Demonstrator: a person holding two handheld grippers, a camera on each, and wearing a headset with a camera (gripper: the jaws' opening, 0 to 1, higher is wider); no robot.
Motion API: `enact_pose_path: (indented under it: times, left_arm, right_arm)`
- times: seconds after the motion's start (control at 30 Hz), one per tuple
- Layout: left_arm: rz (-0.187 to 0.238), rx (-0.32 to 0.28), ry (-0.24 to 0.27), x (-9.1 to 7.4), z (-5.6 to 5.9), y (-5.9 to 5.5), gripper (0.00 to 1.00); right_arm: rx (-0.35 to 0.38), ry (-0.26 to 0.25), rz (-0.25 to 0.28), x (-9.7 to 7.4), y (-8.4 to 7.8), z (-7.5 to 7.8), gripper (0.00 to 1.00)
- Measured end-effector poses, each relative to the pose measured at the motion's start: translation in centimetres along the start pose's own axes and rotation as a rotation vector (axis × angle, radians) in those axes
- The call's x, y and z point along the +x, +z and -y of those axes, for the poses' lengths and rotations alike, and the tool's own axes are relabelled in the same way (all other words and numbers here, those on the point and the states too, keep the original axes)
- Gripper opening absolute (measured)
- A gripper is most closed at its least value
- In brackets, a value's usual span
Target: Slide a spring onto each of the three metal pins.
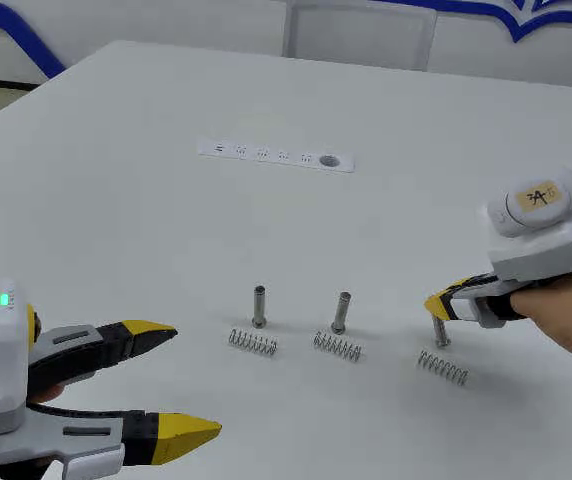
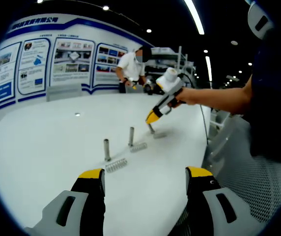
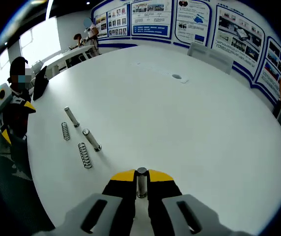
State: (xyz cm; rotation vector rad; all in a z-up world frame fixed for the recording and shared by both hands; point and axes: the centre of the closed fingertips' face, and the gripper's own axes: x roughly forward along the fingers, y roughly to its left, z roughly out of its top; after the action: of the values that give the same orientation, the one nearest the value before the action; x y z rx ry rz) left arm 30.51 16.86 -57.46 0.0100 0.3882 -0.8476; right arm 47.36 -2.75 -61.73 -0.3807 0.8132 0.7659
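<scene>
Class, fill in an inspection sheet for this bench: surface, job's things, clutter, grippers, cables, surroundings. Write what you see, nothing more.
Surface: white table.
Job's things: left pin, middle pin, right pin upright in a row; left spring, middle spring, right spring lying flat beside them, none threaded.
Clutter: socket strip set in the table.
Grippers: left gripper open, apart from the parts; right gripper shut on the right pin.
Cables: nothing seen.
Surroundings: wall posters; a person at another bench.
</scene>
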Motion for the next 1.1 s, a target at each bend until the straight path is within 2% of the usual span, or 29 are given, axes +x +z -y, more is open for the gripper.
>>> enact_pose_path:
  times: [0.67,1.1]
  left_arm:
    - [-0.002,0.017,0.0,0.0,0.3,0.5,0.68]
    - [0.006,0.02,0.004,0.0,0.3,0.6,0.68]
  right_arm:
    - [0.013,-0.001,0.043,-1.4,-0.9,0.0,0.09]
    - [0.004,-0.008,0.032,-1.7,-1.8,0.2,0.09]
